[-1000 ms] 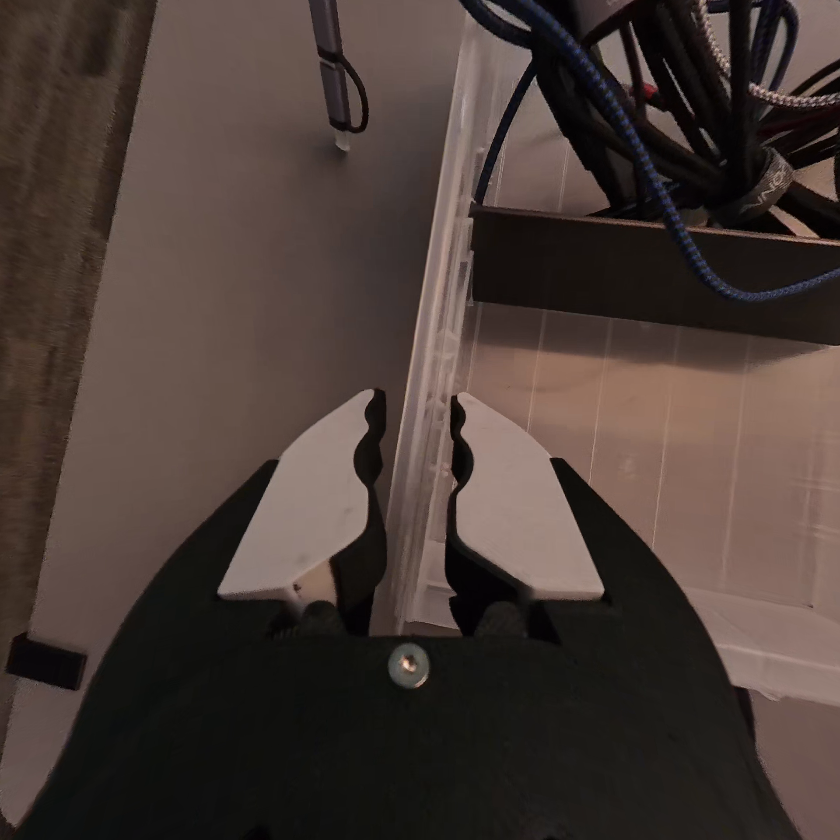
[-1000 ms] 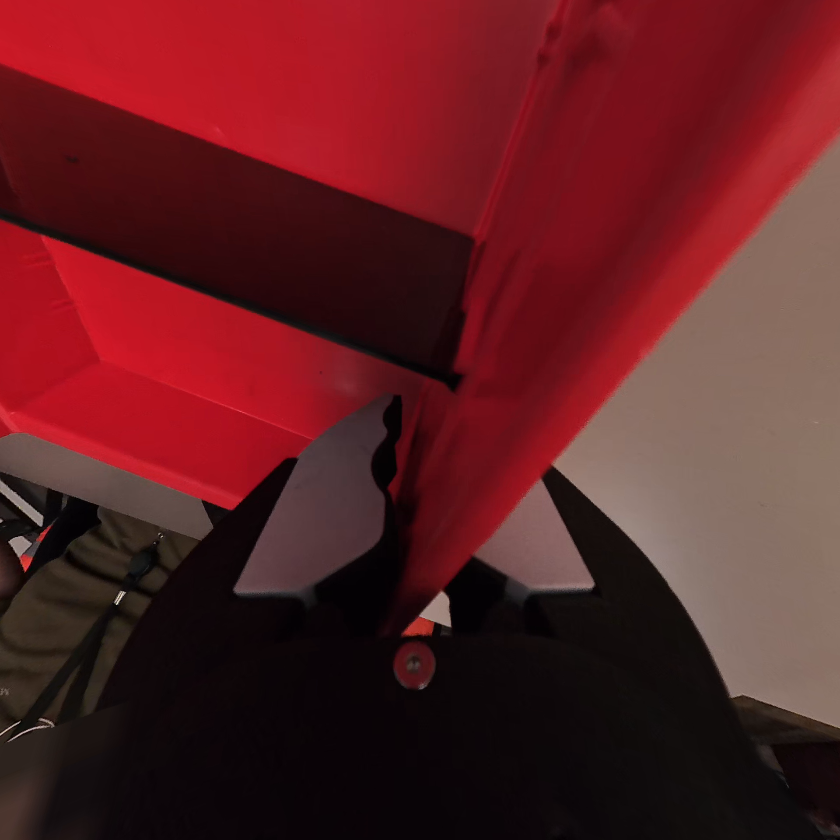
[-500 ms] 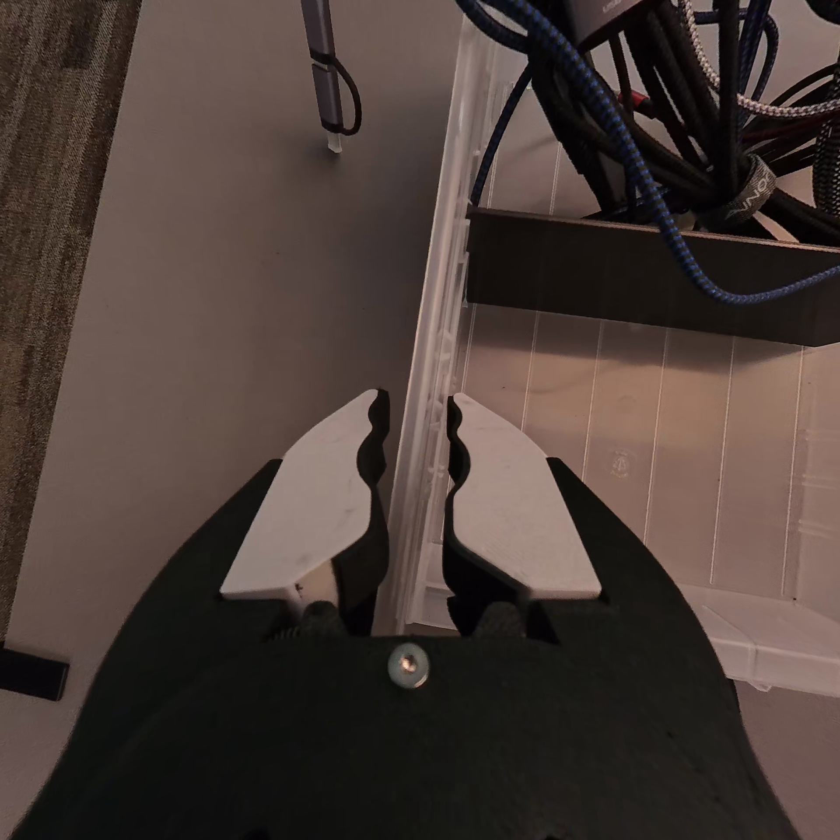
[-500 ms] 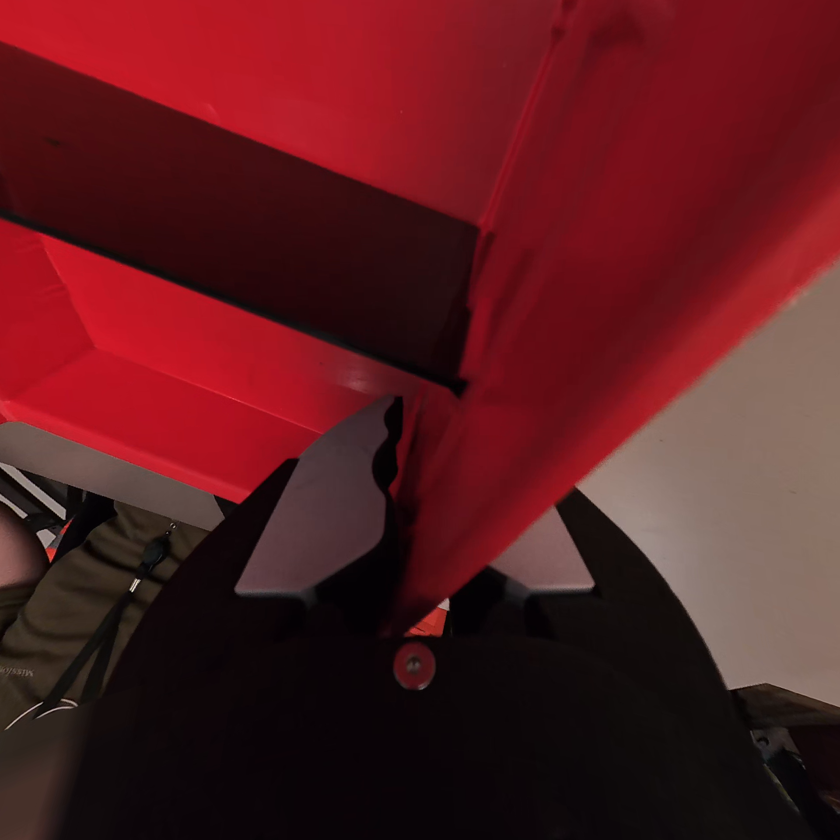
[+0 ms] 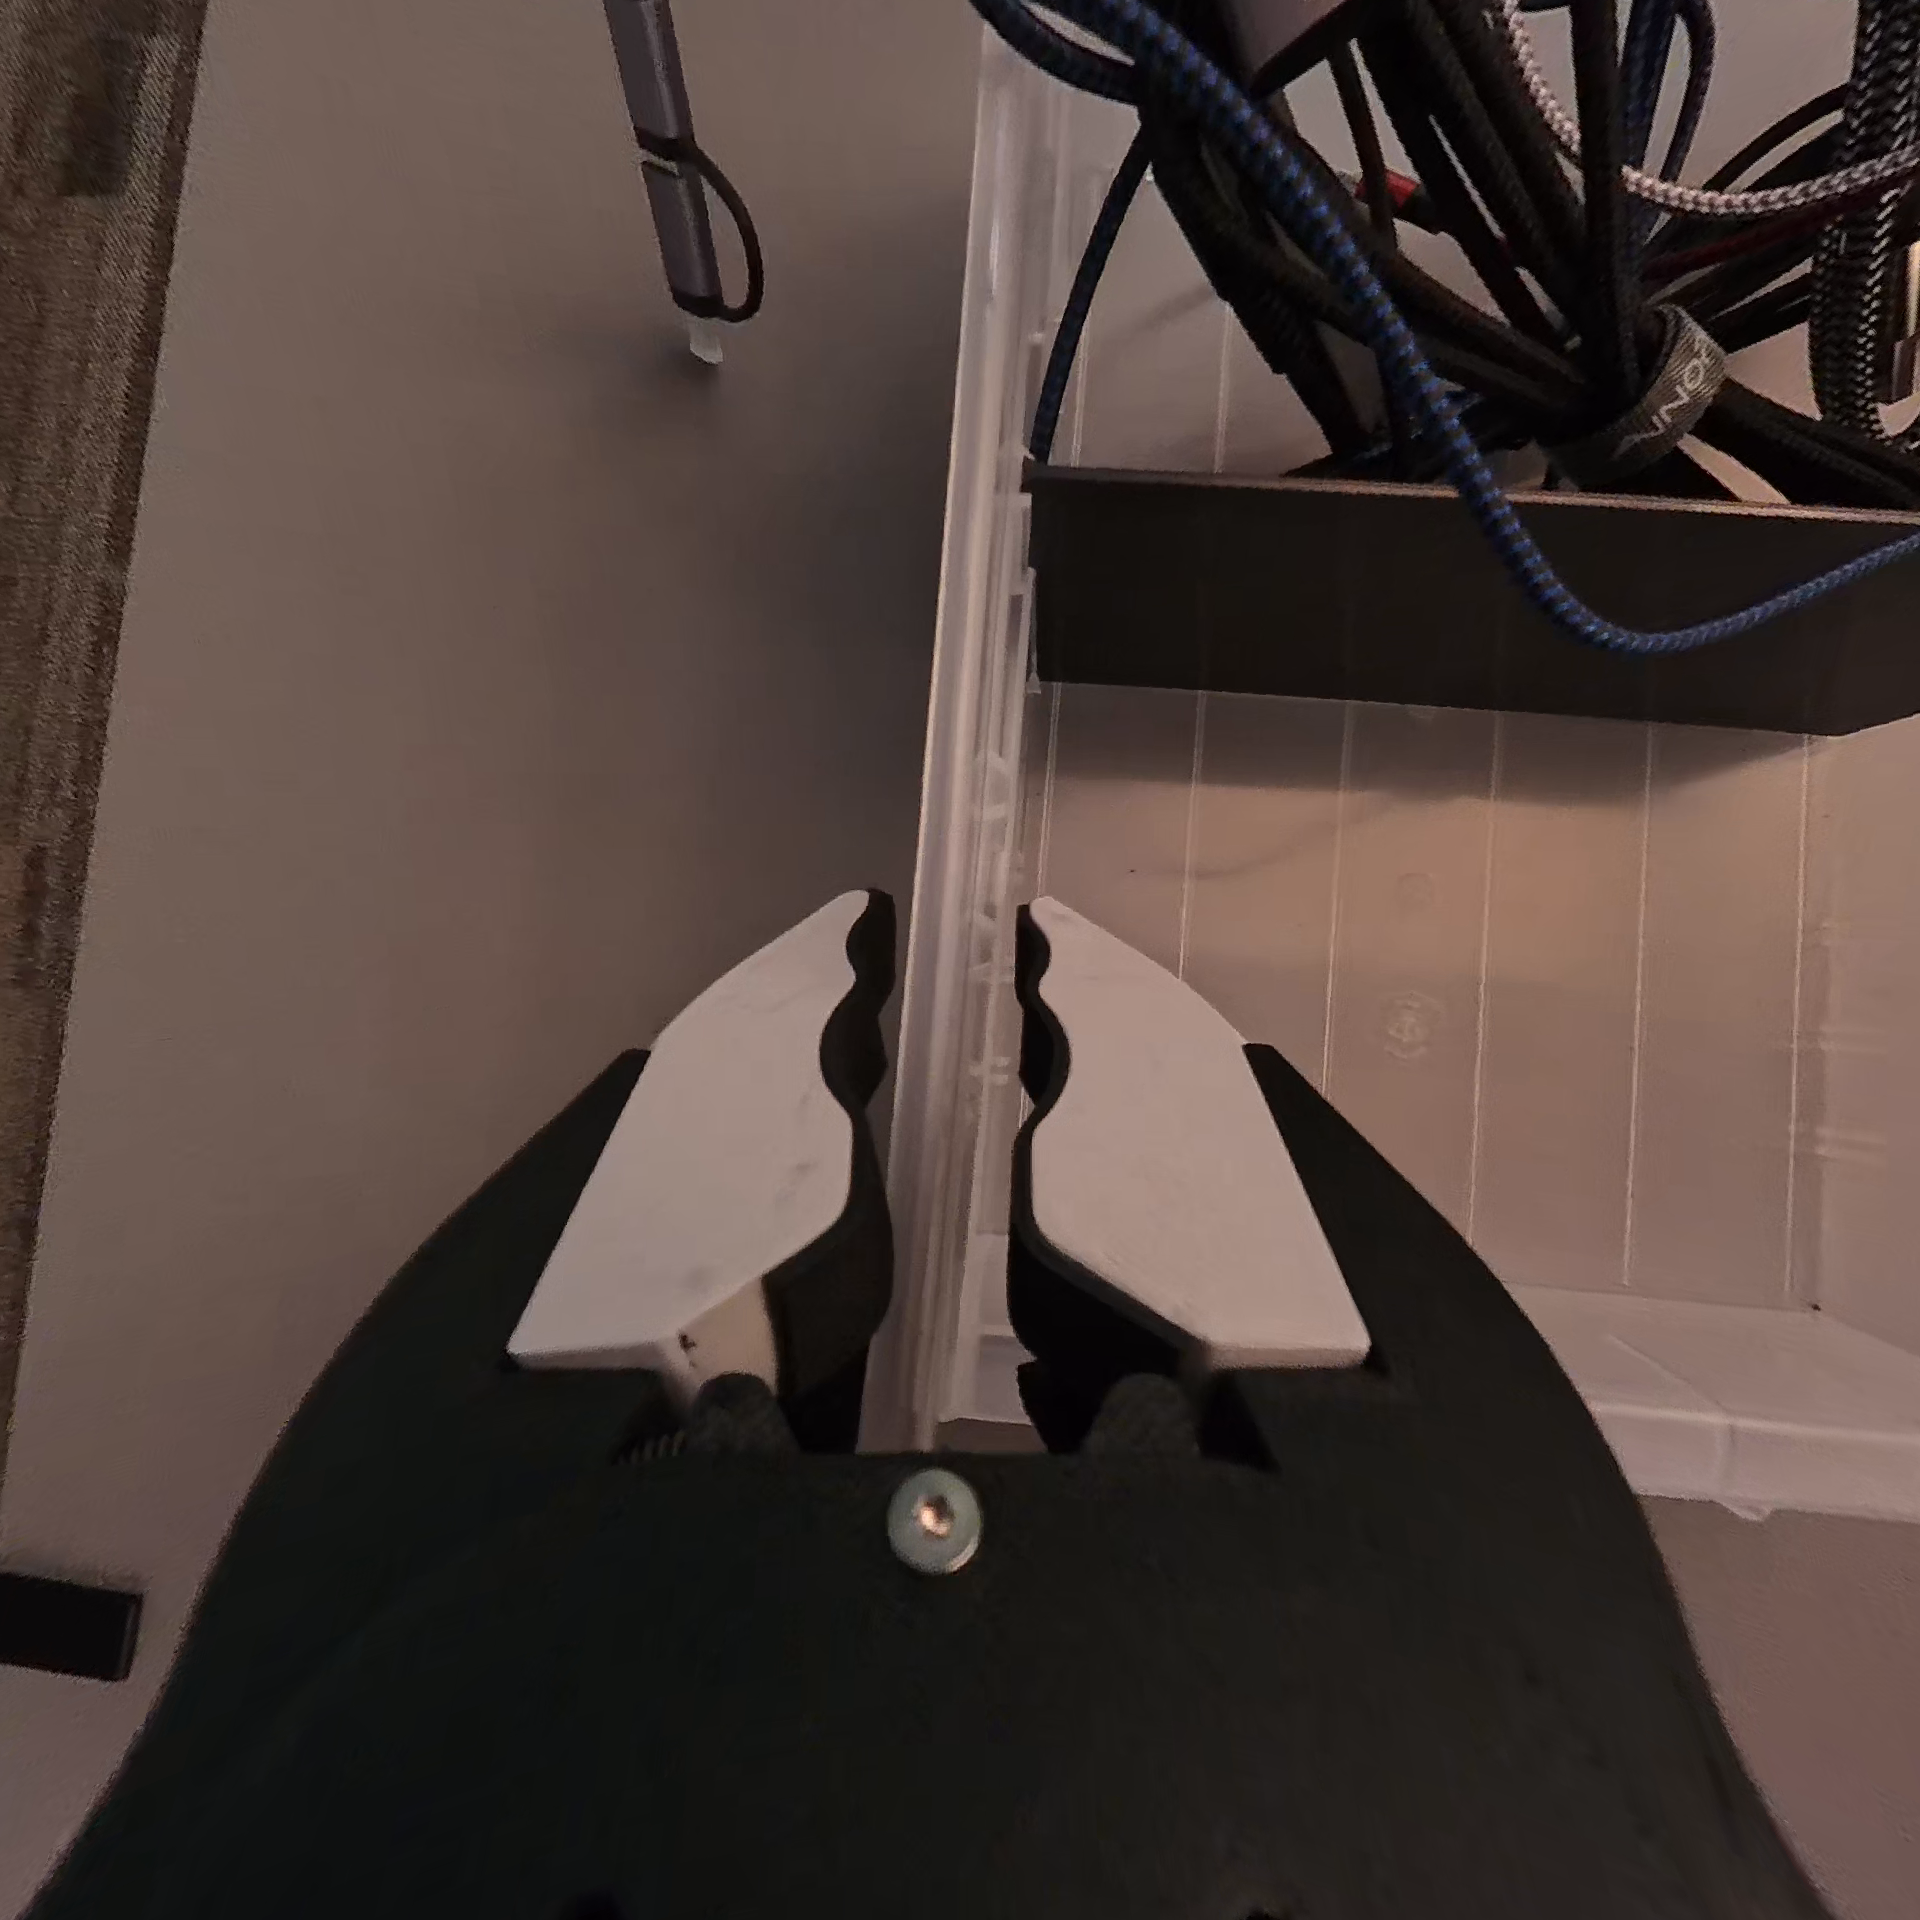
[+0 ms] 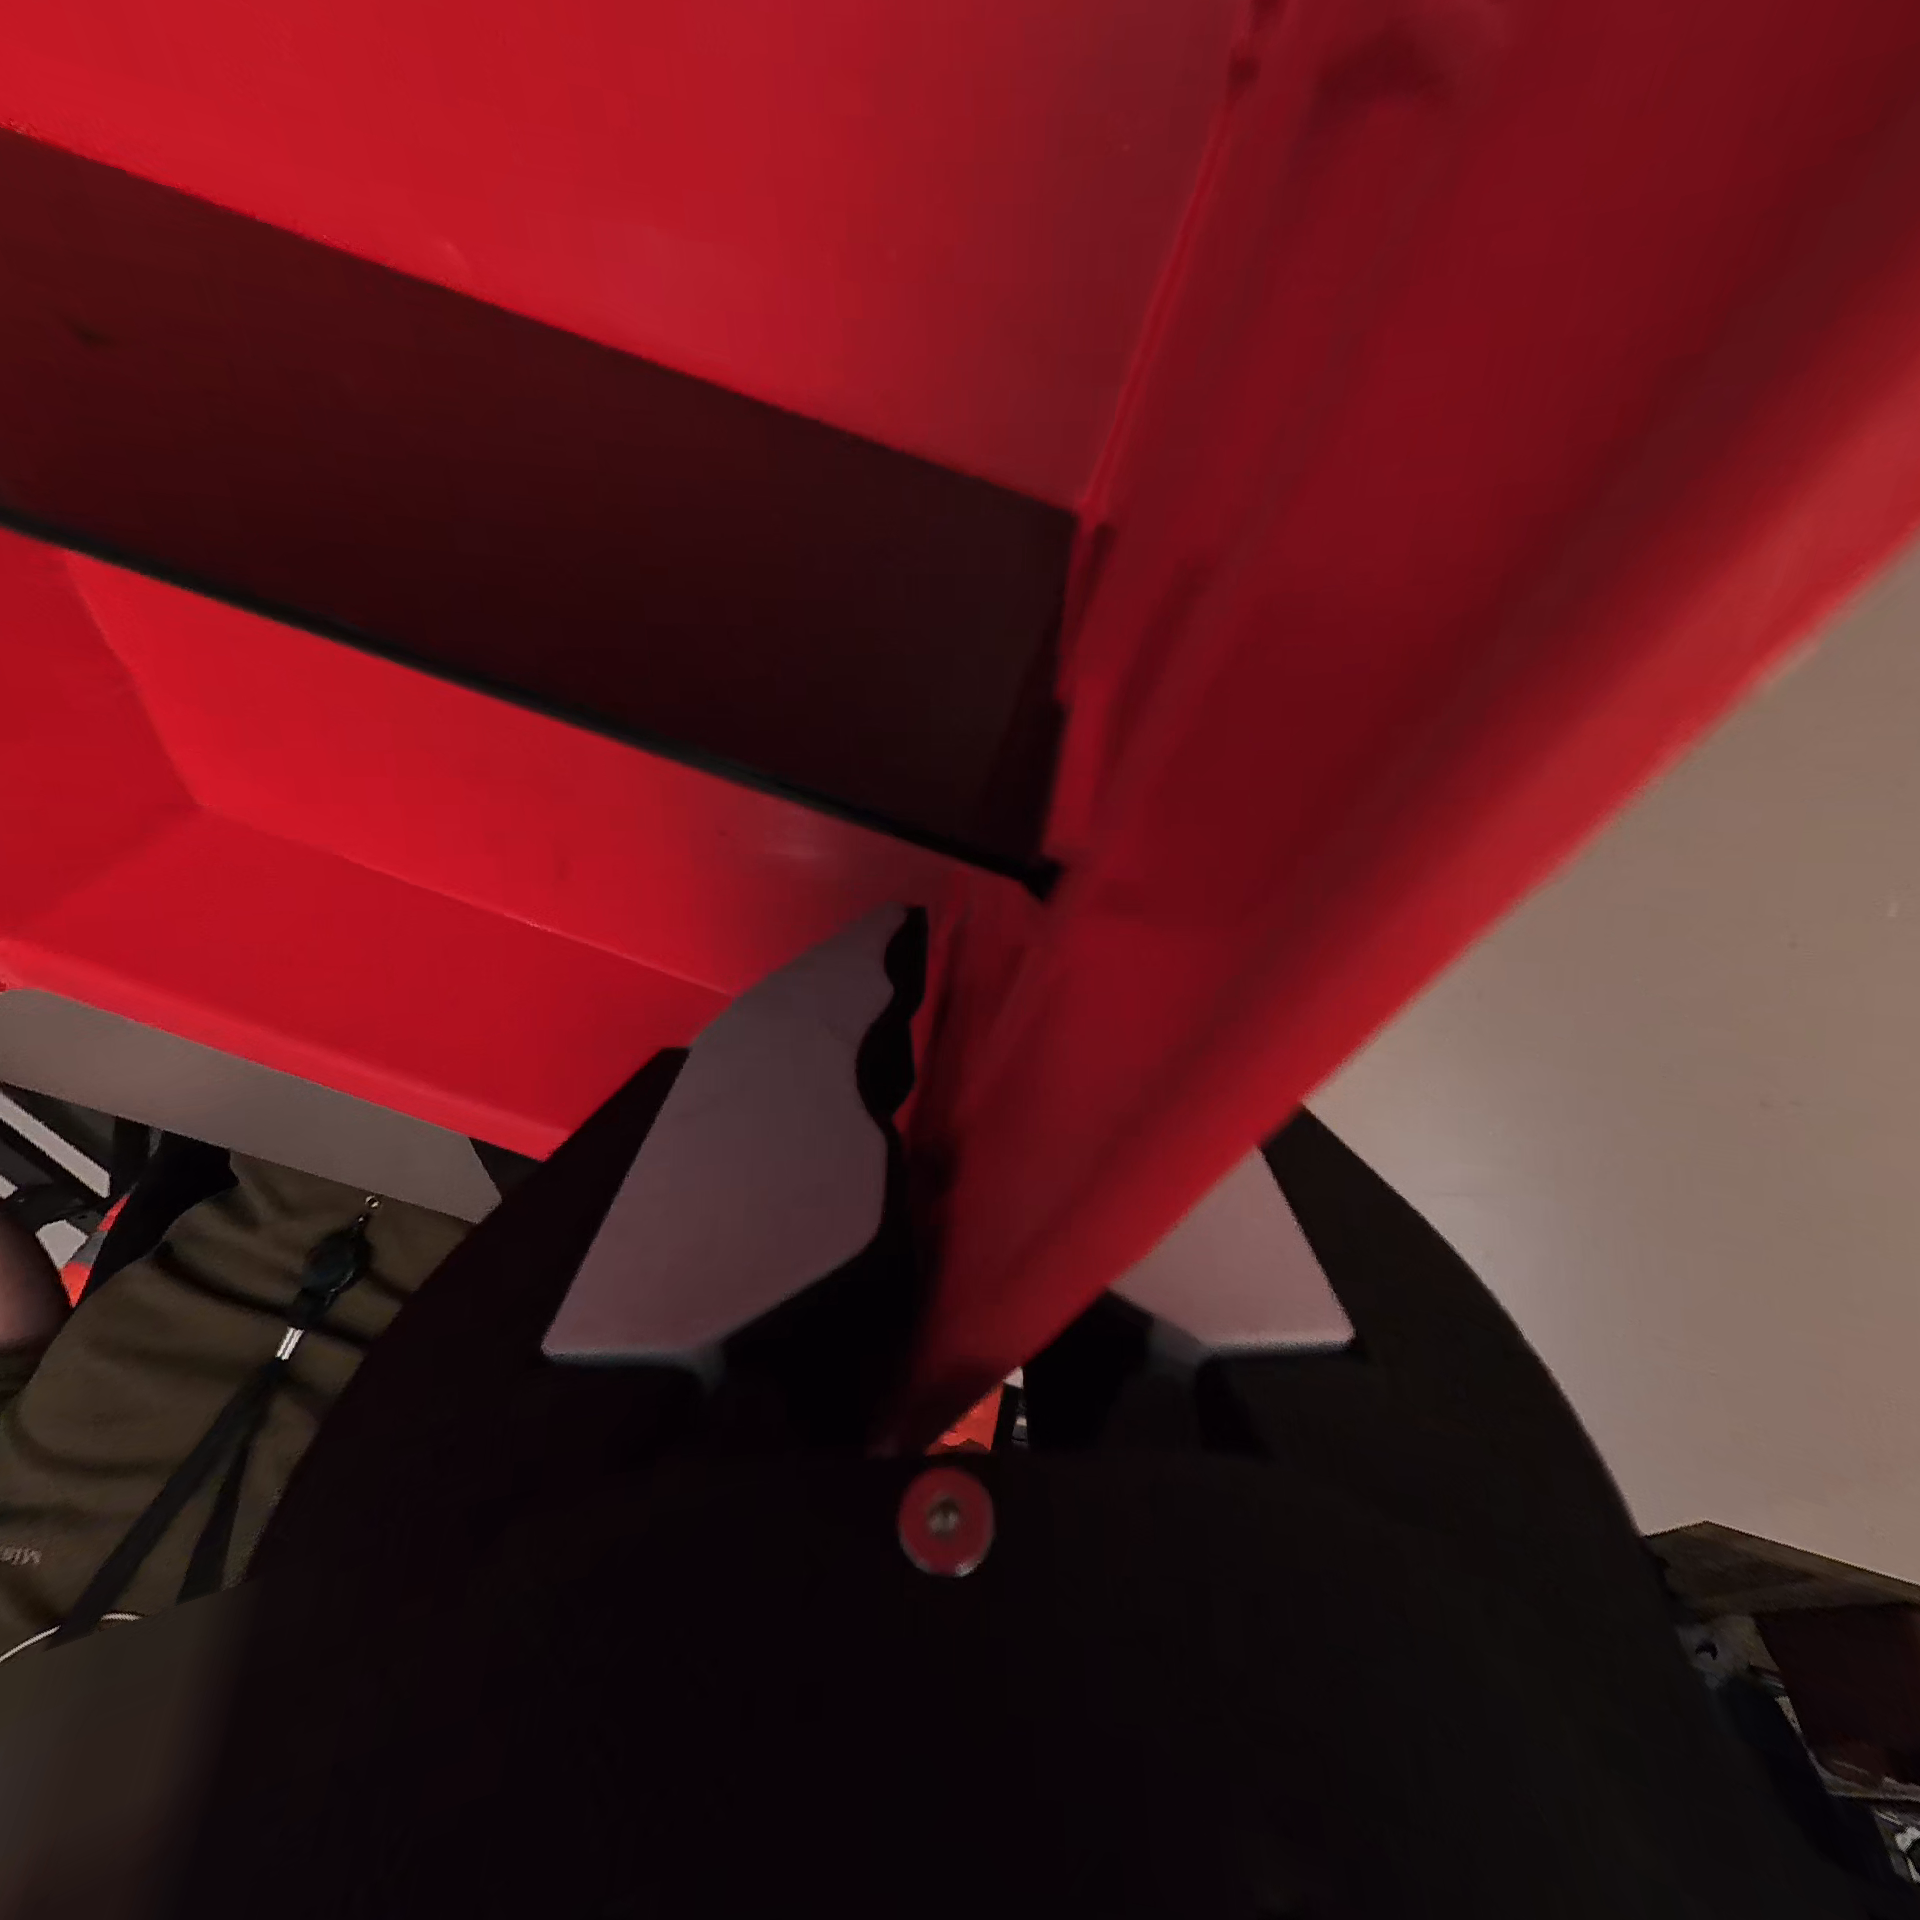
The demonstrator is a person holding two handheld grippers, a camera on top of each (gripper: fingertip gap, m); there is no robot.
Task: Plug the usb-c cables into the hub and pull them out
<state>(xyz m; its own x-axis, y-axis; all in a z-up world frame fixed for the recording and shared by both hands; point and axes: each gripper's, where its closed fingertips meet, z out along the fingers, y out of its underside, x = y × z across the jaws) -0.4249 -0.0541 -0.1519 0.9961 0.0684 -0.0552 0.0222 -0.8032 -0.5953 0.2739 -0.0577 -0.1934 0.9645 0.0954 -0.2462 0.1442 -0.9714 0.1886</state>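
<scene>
A tangle of black, blue braided and white braided cables (image 5: 1455, 260) lies in the far compartment of a clear plastic bin (image 5: 971, 623), behind a black divider (image 5: 1455, 613). A slim grey hub (image 5: 675, 187) with a short black cable loop lies on the grey table (image 5: 468, 727), left of the bin. My left gripper (image 5: 954, 914) is shut on the clear bin's left wall, one finger on each side. My right gripper (image 6: 977, 935) is shut on a wall of a red bin (image 6: 1351, 520). That wall hides its right finger.
The red bin has a dark divider (image 6: 520, 540) and fills most of the right wrist view. A person's olive garment (image 6: 156, 1351) shows below it. Carpet (image 5: 62, 520) runs along the table's left edge. A small black block (image 5: 62, 1642) sits at the lower left. There is about 70 cm between the tips of the two grippers.
Both grippers keep their hold. The left wrist view has shifted slightly, so less carpet shows at the left. The red bin has shifted a little in the right wrist view.
</scene>
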